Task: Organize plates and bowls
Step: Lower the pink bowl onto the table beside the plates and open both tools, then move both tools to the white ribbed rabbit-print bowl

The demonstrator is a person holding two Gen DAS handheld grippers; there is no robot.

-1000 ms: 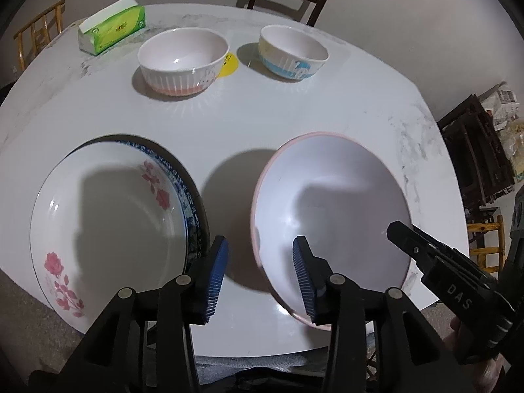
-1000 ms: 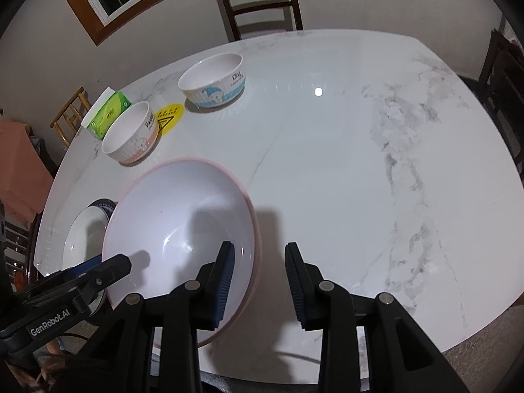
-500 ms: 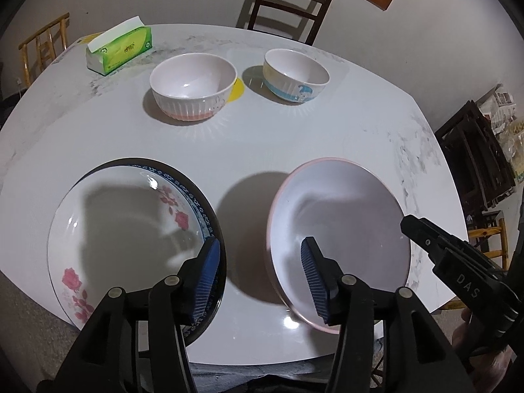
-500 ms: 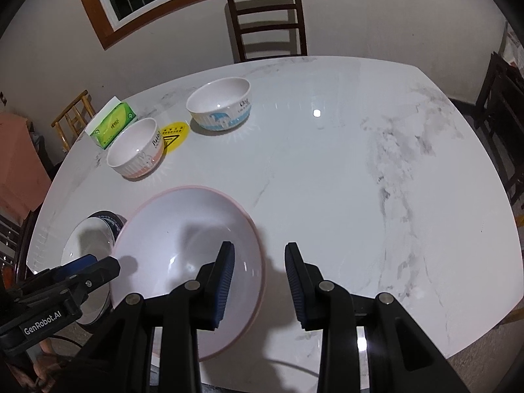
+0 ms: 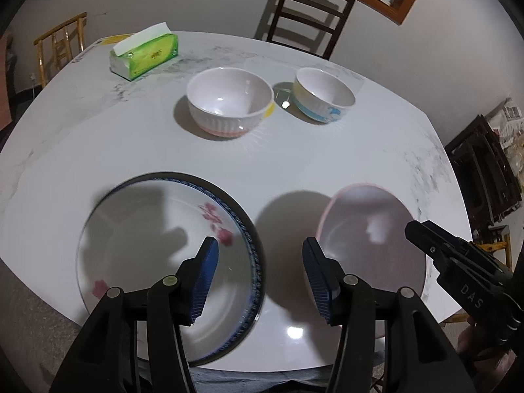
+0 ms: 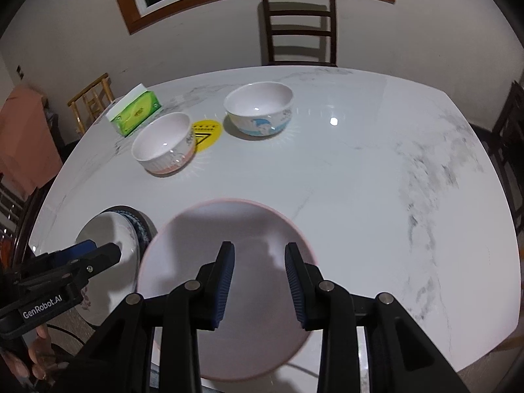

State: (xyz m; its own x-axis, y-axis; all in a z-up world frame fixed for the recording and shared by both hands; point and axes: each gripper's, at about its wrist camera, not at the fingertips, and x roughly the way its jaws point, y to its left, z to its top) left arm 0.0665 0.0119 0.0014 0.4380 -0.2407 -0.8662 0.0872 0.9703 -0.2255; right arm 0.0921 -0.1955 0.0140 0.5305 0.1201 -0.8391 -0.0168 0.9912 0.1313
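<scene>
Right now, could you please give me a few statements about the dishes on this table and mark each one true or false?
1. The floral plate rests on a blue-rimmed plate. True.
2. The tissue pack lies inside a bowl. False: it sits on the table, beyond the bowls.
3. The pink-based bowl and the blue-patterned bowl are stacked. False: they stand side by side, apart.
4. The left hand-held gripper holds nothing. True: its jaws stand open and empty.
5. The pink-rimmed bowl sits below the right hand-held gripper. True.
</scene>
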